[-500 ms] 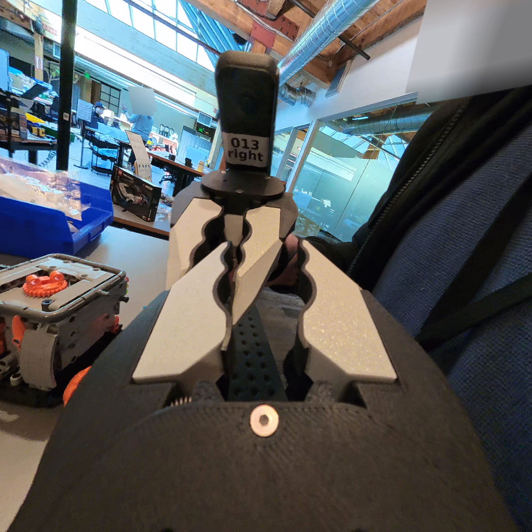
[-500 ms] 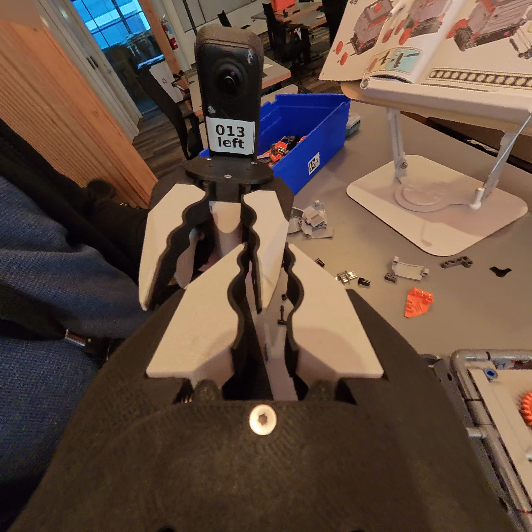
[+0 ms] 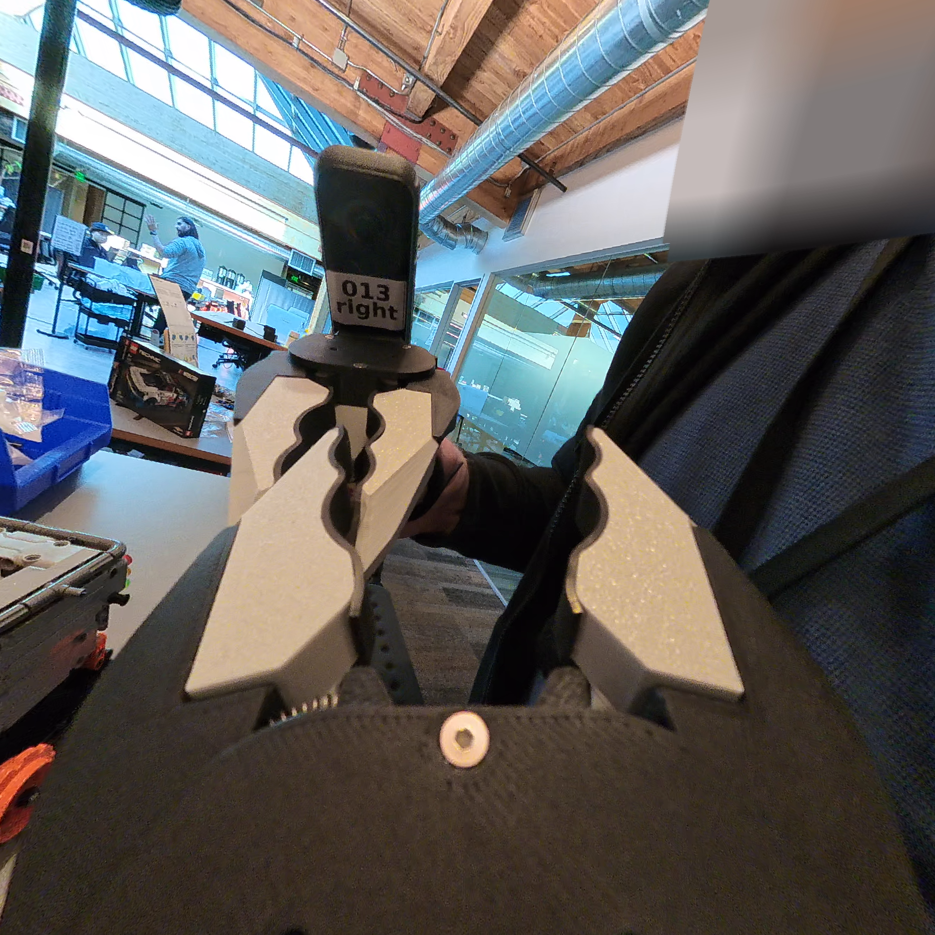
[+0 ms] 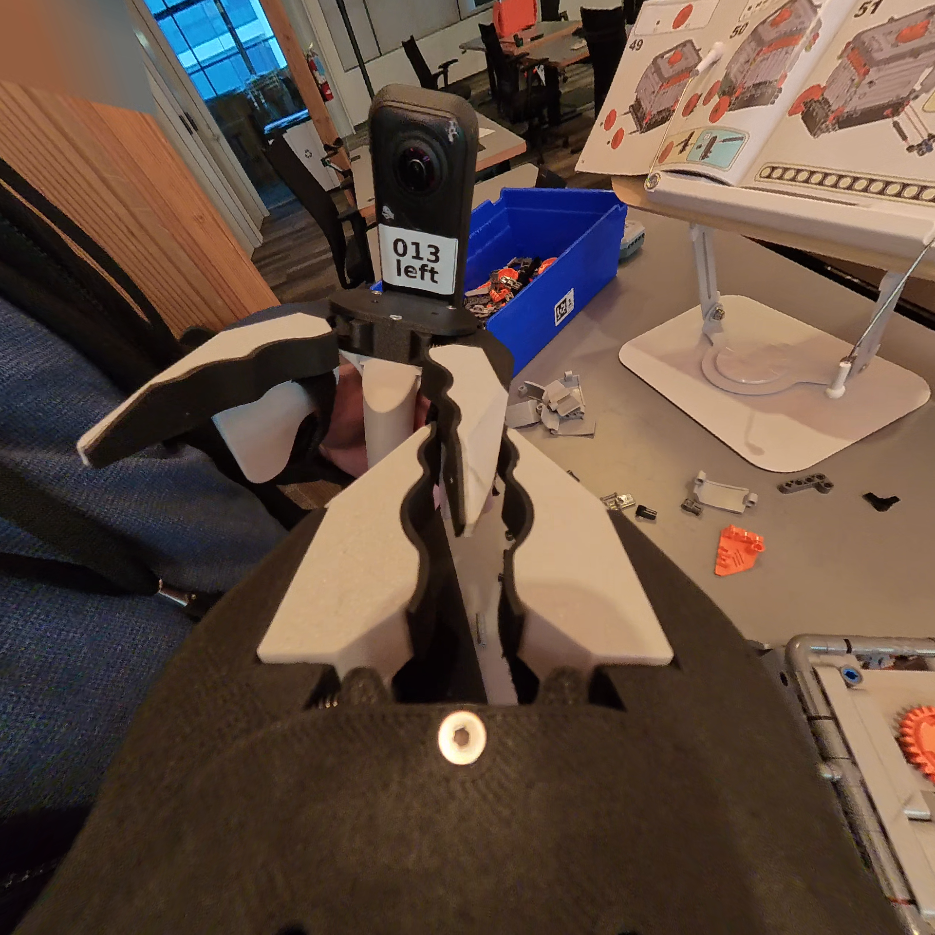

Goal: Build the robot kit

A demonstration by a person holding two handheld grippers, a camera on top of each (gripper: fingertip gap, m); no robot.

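**Two grippers face each other, tips interlocked**

Your left gripper (image 3: 463, 506) is spread wide, holding nothing. Your right gripper (image 4: 468, 496) is partly open w/ one left-gripper finger (image 4: 470, 420) sitting between its fingers; can't tell if they touch. Far right on the grey table (image 4: 657, 506): blue bin (image 4: 546, 263), instruction booklet (image 4: 789, 96) on a stand, loose orange piece (image 4: 738, 549). Grey model (image 3: 45, 571) near left.

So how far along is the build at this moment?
Done: the grey brick model with its orange gear stands partly assembled. In hand: nothing. The left gripper is wide open, and the right gripper is open around one of its fingers. Left: an orange panel and grey pieces lie loose, with more in the blue bin. The instruction booklet is open.
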